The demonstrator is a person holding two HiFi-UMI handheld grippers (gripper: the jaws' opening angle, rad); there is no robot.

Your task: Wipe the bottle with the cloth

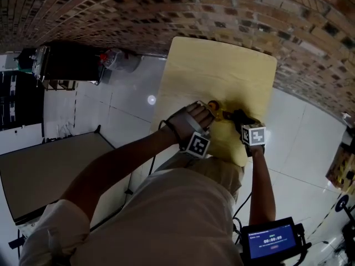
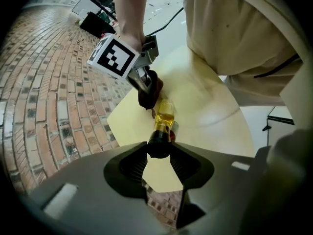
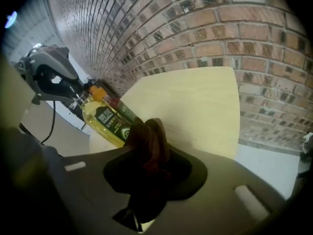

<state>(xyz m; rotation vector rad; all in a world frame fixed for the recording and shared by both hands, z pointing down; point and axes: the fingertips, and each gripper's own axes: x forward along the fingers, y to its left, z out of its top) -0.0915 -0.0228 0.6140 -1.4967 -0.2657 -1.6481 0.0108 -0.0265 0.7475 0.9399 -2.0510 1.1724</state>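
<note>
A bottle of yellow liquid [image 2: 165,114] with a dark cap is held over the pale wooden table [image 1: 222,71]. My left gripper [image 2: 159,152] is shut on the bottle's cap, and the body slants away from the jaws. My right gripper [image 3: 149,155] is shut on a bunched dark red-brown cloth [image 3: 149,141], which touches the bottle [image 3: 105,121] on its lower body. In the head view the left gripper [image 1: 209,110] and the right gripper [image 1: 237,118] meet near the table's front edge, with the bottle [image 1: 221,112] between them.
A brick wall [image 1: 222,10] runs behind the table. White tiled floor [image 1: 127,93] lies to the left, with a dark cabinet [image 1: 66,62] and a grey surface [image 1: 44,170]. A small screen [image 1: 270,241] hangs at the person's right hip.
</note>
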